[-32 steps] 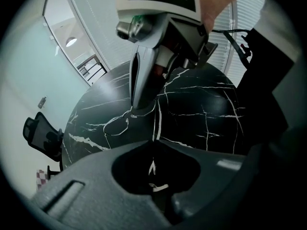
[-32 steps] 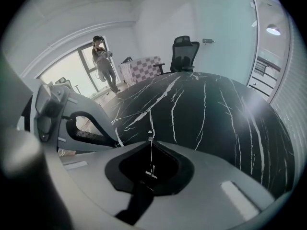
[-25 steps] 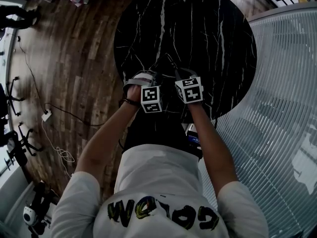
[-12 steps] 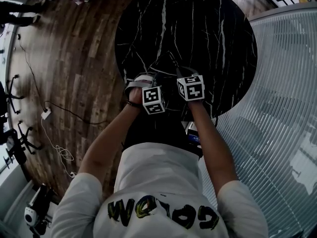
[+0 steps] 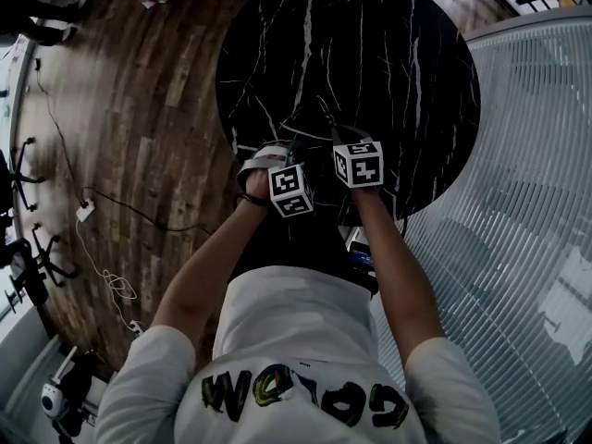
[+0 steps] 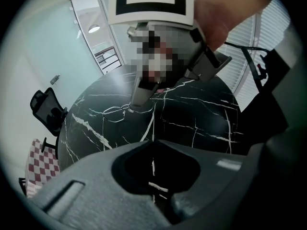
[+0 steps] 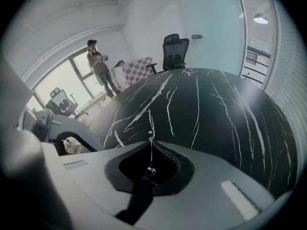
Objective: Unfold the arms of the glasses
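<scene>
Both grippers hover close together over the near edge of the round black marble table (image 5: 388,44). My right gripper (image 7: 151,142) is shut, and a thin dark arm of the glasses (image 7: 139,198) runs out of the hollow behind its jaws, with a small shiny hinge at its tip. My left gripper (image 6: 152,140) is shut too, with a thin pale sliver of the glasses pinched in its jaw line. From the left gripper view the right gripper (image 6: 142,96) sits just ahead, low over the table. In the head view the left gripper (image 5: 282,148) and right gripper (image 5: 330,129) hide most of the glasses.
A wooden floor (image 5: 139,109) with cables (image 5: 92,213) lies to the left, and a white slatted blind (image 5: 518,202) curves along the right. Beyond the table are an office chair (image 7: 173,49), a chequered table (image 7: 136,66) and a person (image 7: 97,56) by the window.
Both grippers have drifted slightly right and toward the person, staying close together. Both stay shut.
</scene>
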A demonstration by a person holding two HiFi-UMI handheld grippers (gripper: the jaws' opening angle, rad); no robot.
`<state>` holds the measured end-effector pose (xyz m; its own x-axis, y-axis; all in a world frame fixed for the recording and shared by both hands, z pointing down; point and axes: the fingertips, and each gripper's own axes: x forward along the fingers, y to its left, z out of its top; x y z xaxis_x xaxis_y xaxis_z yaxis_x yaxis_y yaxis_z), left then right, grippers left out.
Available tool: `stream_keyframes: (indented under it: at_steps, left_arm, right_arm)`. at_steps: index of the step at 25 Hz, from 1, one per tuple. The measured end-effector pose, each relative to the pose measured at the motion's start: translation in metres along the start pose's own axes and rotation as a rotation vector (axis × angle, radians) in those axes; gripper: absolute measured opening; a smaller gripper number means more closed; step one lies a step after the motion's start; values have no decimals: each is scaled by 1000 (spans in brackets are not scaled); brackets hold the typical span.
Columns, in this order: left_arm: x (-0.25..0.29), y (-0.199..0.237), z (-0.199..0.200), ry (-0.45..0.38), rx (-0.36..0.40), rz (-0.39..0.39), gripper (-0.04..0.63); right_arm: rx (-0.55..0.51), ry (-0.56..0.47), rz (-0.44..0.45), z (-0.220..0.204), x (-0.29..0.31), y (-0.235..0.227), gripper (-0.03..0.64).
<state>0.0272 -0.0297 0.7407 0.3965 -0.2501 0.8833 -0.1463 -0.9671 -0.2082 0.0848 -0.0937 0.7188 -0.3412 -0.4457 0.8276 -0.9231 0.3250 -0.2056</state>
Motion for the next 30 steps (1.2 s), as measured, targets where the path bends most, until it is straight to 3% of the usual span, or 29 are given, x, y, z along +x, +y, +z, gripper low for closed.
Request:
stream_keyframes:
  at_steps: [18,30]
  left_arm:
    - [8,-3,-1,8,-24,-2,12]
    - [12,-8,-4,12,-39,-23,55]
  right_arm:
    - [-52,16,-12,-3,3,-1,9]
    - [-62,7,-12,-2,3,-4,28]
